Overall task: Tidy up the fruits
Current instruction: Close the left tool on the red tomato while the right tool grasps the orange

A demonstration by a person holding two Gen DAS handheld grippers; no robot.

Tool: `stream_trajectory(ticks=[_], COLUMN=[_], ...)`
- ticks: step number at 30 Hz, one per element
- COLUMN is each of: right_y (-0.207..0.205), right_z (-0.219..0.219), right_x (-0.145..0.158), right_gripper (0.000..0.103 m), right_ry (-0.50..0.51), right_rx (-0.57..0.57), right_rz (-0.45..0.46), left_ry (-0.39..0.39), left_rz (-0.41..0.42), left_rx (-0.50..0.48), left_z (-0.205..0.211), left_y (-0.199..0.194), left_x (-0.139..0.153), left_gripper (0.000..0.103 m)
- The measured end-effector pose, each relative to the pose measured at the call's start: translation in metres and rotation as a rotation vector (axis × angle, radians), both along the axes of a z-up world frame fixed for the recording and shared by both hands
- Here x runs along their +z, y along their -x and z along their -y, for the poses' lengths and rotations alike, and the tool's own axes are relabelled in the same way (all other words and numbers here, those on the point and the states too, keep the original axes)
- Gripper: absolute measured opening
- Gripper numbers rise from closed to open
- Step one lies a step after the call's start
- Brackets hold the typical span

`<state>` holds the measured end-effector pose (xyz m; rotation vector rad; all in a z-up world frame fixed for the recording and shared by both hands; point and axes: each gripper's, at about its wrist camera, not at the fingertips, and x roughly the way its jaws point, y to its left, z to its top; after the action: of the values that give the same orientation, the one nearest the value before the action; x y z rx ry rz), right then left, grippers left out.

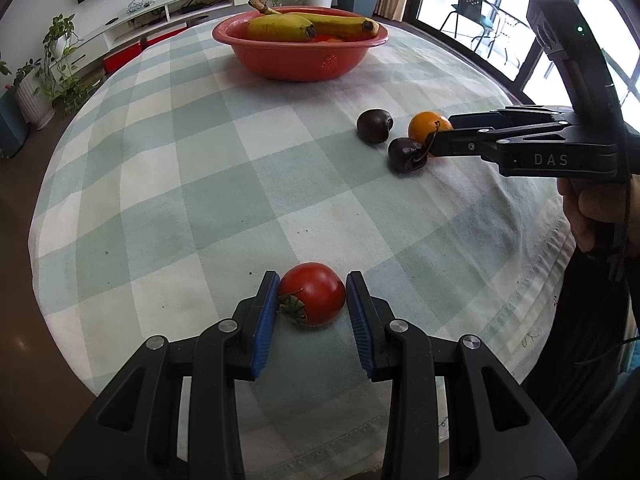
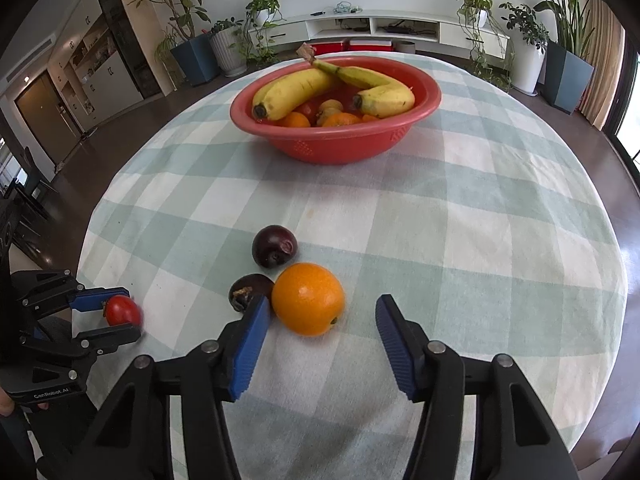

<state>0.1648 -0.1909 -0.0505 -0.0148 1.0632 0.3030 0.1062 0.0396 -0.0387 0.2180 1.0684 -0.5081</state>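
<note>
A red tomato point(image 1: 314, 298) lies on the checked cloth between the blue pads of my left gripper point(image 1: 313, 278), which is shut on it; the right wrist view shows the same grip point(image 2: 128, 313) at far left. An orange point(image 2: 308, 304) sits between the fingers of my right gripper point(image 2: 323, 302), which is open: the left pad is close beside the orange, the right pad well apart. Two dark plums point(image 2: 274, 246) point(image 2: 248, 290) lie just left of the orange. A red bowl point(image 2: 340, 144) with two bananas point(image 2: 292, 92) and small oranges stands at the far side.
The round table's cloth point(image 1: 200, 184) drops off close behind both grippers. A person's hand point(image 1: 592, 208) holds the right gripper's handle at the right edge. Potted plants and a low white cabinet stand beyond the table.
</note>
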Motion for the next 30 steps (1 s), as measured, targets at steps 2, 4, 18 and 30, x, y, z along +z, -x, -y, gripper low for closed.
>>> stream_trajectory(ticks=[2,4,18,30], right_y=[-0.001,-0.003,-0.004,-0.013], right_z=[-0.001,-0.001,-0.003,-0.009], right_x=[0.000,0.001,0.001,0.003], right_gripper=[0.055,0.055,0.053,0.053], right_ry=[-0.002,0.001,0.039,0.126], right_rx=[0.004,0.011,0.071,0.184], right_rz=[0.006,0.005,-0.039,-0.036], left_ry=[-0.001,-0.002,-0.006,0.003], left_rz=[0.000,-0.002,-0.006,-0.010], left_rx=[0.000,-0.002,-0.001,0.004], left_z=[0.000,0.002,0.005,0.003], left_y=[0.000,0.000,0.000,-0.002], left_x=[0.000,-0.002,-0.004,-0.004], left_gripper=[0.032,0.032,0.032,0.032])
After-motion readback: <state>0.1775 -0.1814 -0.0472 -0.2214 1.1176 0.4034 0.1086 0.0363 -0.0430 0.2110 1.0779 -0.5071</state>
